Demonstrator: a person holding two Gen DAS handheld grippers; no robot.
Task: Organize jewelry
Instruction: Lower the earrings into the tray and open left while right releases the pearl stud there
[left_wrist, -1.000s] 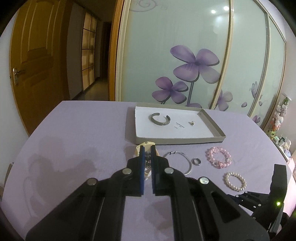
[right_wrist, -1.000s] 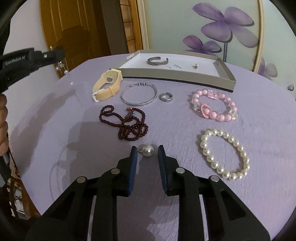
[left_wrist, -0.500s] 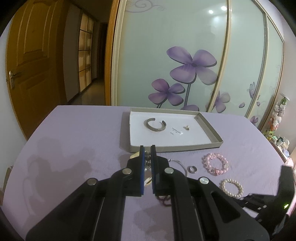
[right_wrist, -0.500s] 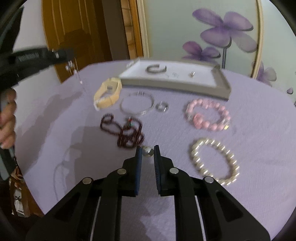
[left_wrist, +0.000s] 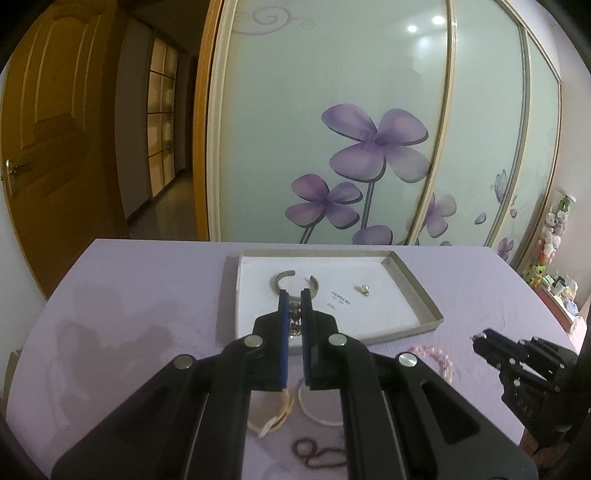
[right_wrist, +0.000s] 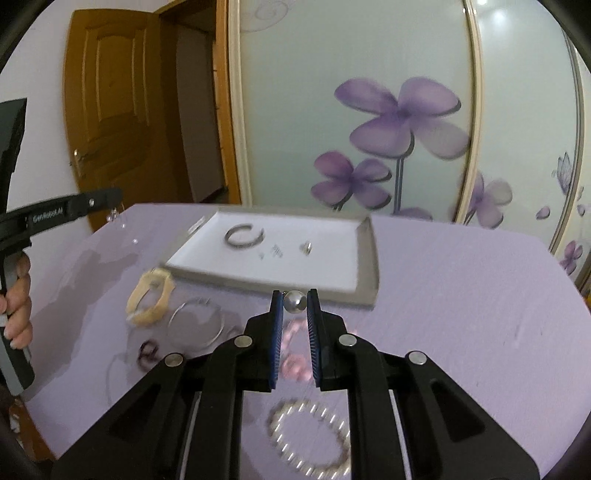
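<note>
With both grippers raised over purple surface (left_wrist: 147, 280): right gripper (right_wrist: 294, 303) clamped on one pearl earring (right_wrist: 294, 302), left gripper (left_wrist: 294, 304) pinched on one dangly earring (left_wrist: 294, 321). One tray (left_wrist: 413, 291) just ahead, holding one cuff (left_wrist: 280, 282) and one stud (left_wrist: 362, 290). Only right view shows pearl bracelet (right_wrist: 314, 439) beneath gripper, plus hand (right_wrist: 18, 310).

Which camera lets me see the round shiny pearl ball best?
The right wrist view: the pearl ball sits big and unobstructed between the right gripper fingers. The left wrist view shows that gripper only from the side, far right, and the pearl is too small to make out.
</note>
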